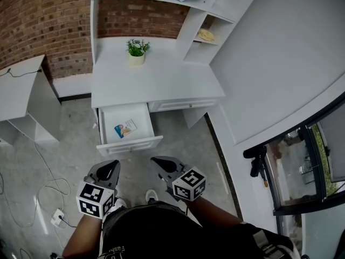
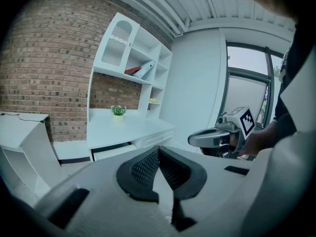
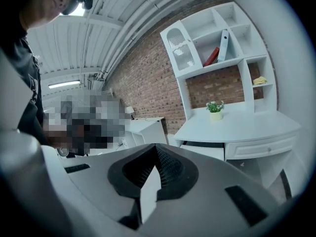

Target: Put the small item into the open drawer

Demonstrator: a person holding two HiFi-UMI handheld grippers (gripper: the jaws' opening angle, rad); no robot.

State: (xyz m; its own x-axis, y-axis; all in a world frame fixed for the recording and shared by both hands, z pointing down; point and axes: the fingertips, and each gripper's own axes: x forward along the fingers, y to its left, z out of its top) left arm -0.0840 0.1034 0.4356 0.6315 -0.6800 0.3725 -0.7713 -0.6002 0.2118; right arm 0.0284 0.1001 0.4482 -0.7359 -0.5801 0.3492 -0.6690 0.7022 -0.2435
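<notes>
Left claw (image 2: 158, 152) closed; only head view shows item (image 1: 125, 128).

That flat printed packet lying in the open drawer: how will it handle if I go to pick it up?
The packet looks thin and flat, so it is probably light and somewhat bendy. It lies flush on the floor of the drawer, so getting a jaw under an edge may be hard. If nudged, it would likely slide rather than roll.
</notes>
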